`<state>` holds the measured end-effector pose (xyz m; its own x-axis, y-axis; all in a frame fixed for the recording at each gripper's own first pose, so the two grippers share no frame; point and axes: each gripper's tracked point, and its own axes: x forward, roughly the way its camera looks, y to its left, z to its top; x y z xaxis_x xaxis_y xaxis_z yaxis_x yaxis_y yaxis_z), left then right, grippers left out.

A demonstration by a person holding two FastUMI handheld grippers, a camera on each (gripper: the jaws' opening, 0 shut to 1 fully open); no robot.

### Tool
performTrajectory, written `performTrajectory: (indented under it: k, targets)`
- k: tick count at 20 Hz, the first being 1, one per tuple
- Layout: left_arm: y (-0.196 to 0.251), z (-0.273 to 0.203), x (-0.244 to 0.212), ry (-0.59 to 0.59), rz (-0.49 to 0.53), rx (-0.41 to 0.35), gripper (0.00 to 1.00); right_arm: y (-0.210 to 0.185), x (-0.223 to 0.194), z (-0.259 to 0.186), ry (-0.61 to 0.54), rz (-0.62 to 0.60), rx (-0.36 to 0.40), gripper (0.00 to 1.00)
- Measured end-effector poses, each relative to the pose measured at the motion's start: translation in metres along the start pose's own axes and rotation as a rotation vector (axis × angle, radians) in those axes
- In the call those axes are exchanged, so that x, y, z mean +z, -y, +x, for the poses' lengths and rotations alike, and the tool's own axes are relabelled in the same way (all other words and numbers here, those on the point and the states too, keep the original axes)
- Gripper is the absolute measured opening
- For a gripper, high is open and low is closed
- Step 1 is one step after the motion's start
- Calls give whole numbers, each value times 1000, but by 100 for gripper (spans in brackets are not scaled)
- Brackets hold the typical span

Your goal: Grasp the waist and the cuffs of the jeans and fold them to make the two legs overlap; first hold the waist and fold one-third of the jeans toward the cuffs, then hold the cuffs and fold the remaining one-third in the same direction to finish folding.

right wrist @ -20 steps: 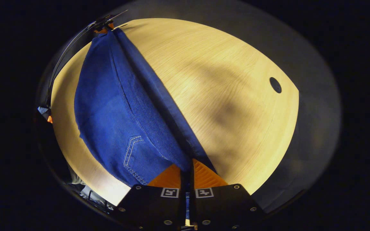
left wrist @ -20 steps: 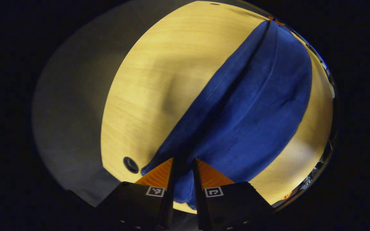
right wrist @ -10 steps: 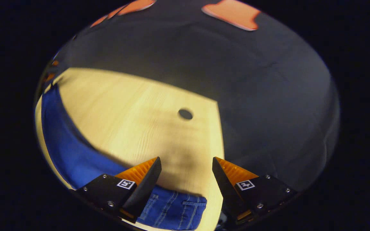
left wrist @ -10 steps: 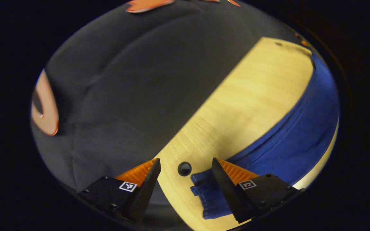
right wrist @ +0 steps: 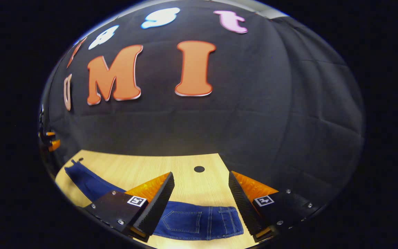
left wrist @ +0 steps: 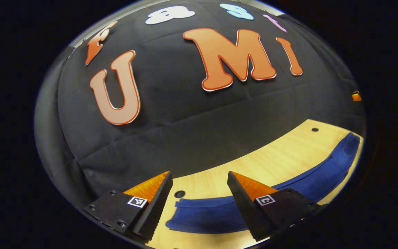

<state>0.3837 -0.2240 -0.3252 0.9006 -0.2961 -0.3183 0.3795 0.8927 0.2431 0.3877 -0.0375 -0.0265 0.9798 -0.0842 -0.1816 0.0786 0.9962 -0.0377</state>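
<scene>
Blue jeans (left wrist: 216,214) lie flat and long on the light wooden table (left wrist: 282,155), the two legs one over the other. In the left gripper view the cuff end sits below my left gripper (left wrist: 199,178), which is open and raised above the cloth. In the right gripper view the waist end with its back pocket (right wrist: 199,221) lies under my right gripper (right wrist: 200,178), also open and lifted off the jeans. The far cuff end (right wrist: 78,171) stretches away to the left.
The table has a round cable hole near each end (left wrist: 179,194) (right wrist: 199,169). The black booth wall (right wrist: 254,121) rises just behind the table's far edge. A bit of the other gripper (right wrist: 52,143) shows at the far left edge of the right gripper view.
Both grippers let go of the jeans, opened, and tilted up and away from the table. The jeans now lie flat with the legs overlapped.
</scene>
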Motion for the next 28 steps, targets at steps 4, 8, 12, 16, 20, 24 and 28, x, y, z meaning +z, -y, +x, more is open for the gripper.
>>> performTrajectory:
  k: [4,8,12,16,20,24,28]
  targets:
    - [25,-31,-10,-27,4,7,100,11,-42,-2,-90,123,-20,98]
    - [64,-57,-31,-29,-17,-1,100,28,-93,2,-140,384,-53,98]
    - [71,-69,-41,-48,-29,20,98,47,-147,5,-230,668,-80,97]
    - [67,-85,-54,-72,-14,59,98,65,-188,22,-304,841,-112,97]
    - [59,-98,-75,-124,-14,93,98,52,-210,41,-372,877,-110,97]
    - [54,-105,-86,-164,-32,97,98,47,-227,55,-428,883,-140,98]
    - [46,-110,-85,-170,-15,117,98,38,-221,81,-406,954,-161,97]
